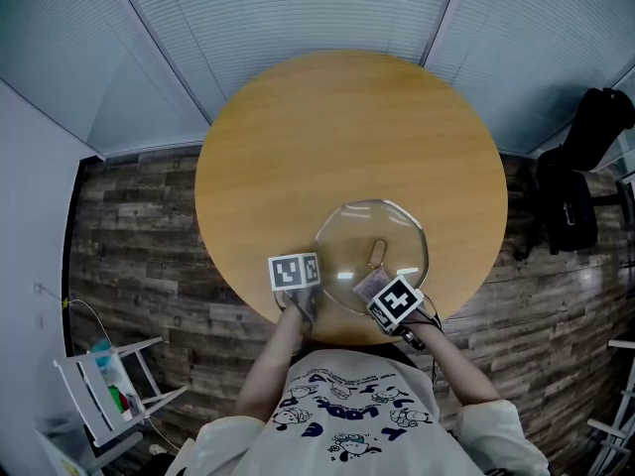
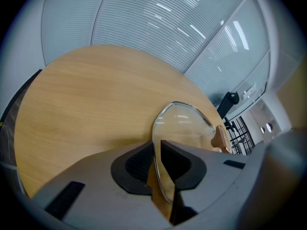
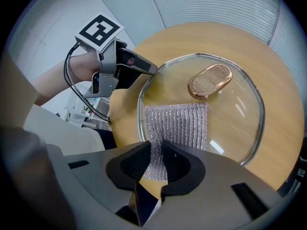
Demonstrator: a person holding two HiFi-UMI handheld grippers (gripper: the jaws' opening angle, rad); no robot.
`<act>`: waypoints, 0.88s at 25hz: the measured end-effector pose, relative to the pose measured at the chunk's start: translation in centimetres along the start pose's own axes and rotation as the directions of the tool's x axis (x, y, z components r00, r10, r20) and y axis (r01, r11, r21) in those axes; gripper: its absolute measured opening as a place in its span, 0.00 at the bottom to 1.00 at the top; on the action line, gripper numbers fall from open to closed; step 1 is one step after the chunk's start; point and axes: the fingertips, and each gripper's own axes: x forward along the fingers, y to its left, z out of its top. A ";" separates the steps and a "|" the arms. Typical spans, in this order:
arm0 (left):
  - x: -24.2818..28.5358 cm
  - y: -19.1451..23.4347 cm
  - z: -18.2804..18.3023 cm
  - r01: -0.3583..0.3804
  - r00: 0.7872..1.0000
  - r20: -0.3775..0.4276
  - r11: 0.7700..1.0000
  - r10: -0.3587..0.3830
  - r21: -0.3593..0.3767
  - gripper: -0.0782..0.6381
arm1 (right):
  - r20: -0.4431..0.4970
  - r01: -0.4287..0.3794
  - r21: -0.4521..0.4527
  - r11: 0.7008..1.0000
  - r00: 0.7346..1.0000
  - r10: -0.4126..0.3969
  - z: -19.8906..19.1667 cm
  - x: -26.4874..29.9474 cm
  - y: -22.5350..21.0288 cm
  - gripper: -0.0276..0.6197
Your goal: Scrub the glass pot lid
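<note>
Head view, from close to far: a white shirt point(image 1: 347, 415) with blue pictures, nearest of all, on the near side of the glass pot lid point(image 1: 349, 234). Off to the near left of the lid, well apart, a small white rack point(image 1: 104, 385) on the dark plank floor point(image 1: 129, 216). Next, two bare arms point(image 1: 278, 355) reaching toward the lid.

Left gripper point(image 2: 157, 158) at the lid's near-left edge, jaws pinched tight on the thin metal rim point(image 3: 139, 109), with glass showing between them. Right gripper point(image 3: 157, 161) at the lid's near-right edge, jaws squeezed shut on the near end of a silver mesh scrub cloth point(image 3: 178, 124). Rest of the cloth spread flat on top of the glass, reaching in from the rim toward the middle of the lid.

Just past the cloth, a long rounded handle point(image 3: 209, 80), copper-edged with a wood-looking top, in the lid's middle. Under the lid, a round wooden table point(image 1: 317, 137), with the lid lying near its close edge.

Far off to the right of the lid, a black thing, maybe a bag point(image 1: 575, 186). Beyond the lid, bare tabletop, then pale window blinds point(image 1: 327, 8).
</note>
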 end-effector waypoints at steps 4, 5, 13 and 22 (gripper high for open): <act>0.0 0.0 0.1 0.003 1.000 -0.001 1.000 -0.003 0.000 0.19 | -0.010 -0.006 -0.024 1.000 1.000 0.005 0.5 0.4 0.6 0.16; 0.1 0.0 0.1 0.003 1.000 -0.001 1.000 -0.003 0.003 0.19 | -0.012 -0.006 -0.028 1.000 1.000 0.006 0.6 0.5 0.8 0.16; 0.2 -0.1 0.1 0.017 1.000 0.000 1.000 -0.017 0.004 0.19 | -0.005 -0.017 -0.038 0.999 1.000 0.017 1.4 0.9 1.8 0.16; 0.2 -0.2 0.2 0.030 1.000 0.003 1.000 -0.030 0.003 0.19 | -0.005 -0.032 -0.039 0.999 0.999 0.031 2.3 1.5 2.8 0.16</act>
